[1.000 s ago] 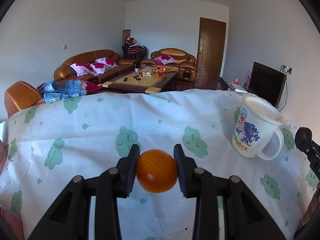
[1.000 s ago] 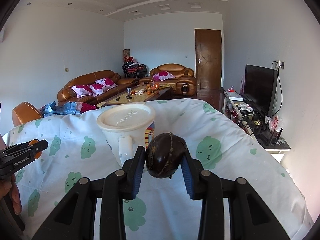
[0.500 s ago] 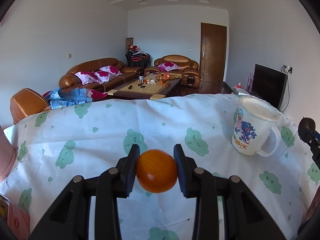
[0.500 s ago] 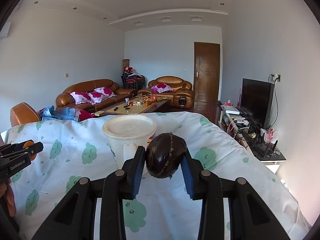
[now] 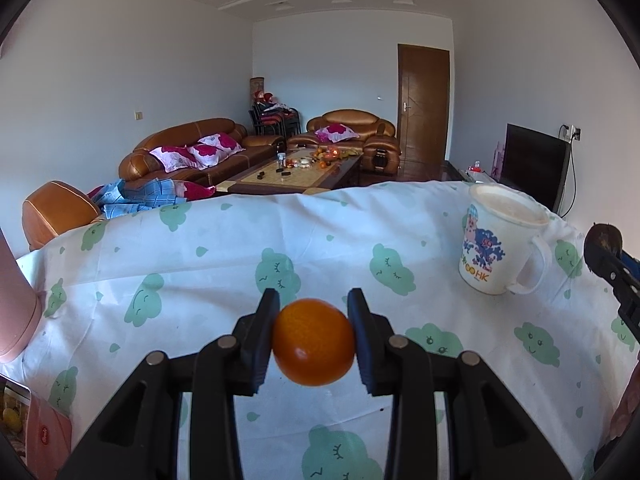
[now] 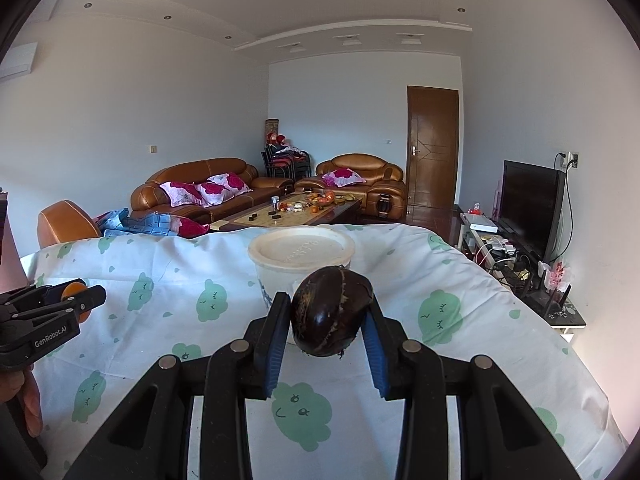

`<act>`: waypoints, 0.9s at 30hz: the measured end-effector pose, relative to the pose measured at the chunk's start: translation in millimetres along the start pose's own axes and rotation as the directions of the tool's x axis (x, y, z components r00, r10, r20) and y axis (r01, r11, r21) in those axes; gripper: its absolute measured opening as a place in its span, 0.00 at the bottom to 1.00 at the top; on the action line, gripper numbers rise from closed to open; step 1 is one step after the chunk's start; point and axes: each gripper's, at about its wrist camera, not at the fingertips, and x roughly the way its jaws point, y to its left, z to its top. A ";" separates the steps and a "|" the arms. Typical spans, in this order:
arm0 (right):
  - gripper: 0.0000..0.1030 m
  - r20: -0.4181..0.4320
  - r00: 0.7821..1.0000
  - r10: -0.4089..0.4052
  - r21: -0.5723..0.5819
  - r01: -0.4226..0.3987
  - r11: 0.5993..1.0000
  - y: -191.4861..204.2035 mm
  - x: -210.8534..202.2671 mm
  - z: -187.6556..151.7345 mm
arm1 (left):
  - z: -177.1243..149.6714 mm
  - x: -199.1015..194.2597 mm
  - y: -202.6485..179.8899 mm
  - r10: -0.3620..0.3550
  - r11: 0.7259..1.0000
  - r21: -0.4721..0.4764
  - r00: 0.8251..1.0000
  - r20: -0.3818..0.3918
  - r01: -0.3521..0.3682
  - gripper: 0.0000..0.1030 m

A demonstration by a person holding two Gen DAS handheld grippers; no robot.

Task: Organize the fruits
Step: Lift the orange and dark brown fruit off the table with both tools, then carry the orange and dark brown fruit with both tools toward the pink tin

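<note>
My left gripper (image 5: 313, 336) is shut on an orange tangerine (image 5: 313, 342) and holds it above the cloth-covered table (image 5: 224, 264). My right gripper (image 6: 326, 320) is shut on a dark brown round fruit (image 6: 330, 312) and holds it above the table, just in front of a white lidded mug (image 6: 301, 260). The mug (image 5: 498, 240) stands at the right in the left wrist view, and the dark fruit (image 5: 604, 240) shows at the right edge there. The left gripper with the tangerine (image 6: 74, 298) shows at the left edge of the right wrist view.
A pink object (image 5: 14, 312) stands at the table's left edge, with a pink box (image 5: 36, 440) at the lower left. Beyond the table are brown sofas (image 5: 192, 152), a coffee table (image 5: 296, 176) and a TV (image 6: 532, 208).
Both grippers have risen and tilted up while keeping their fruits. The table and mug now sit lower in both views.
</note>
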 end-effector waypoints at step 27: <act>0.36 0.016 0.987 0.159 -0.064 -0.157 0.985 69.0 -34.5 -9.6 | -23.7 -40.9 9.8 -0.023 0.999 0.029 1.000 -0.015 0.023 0.36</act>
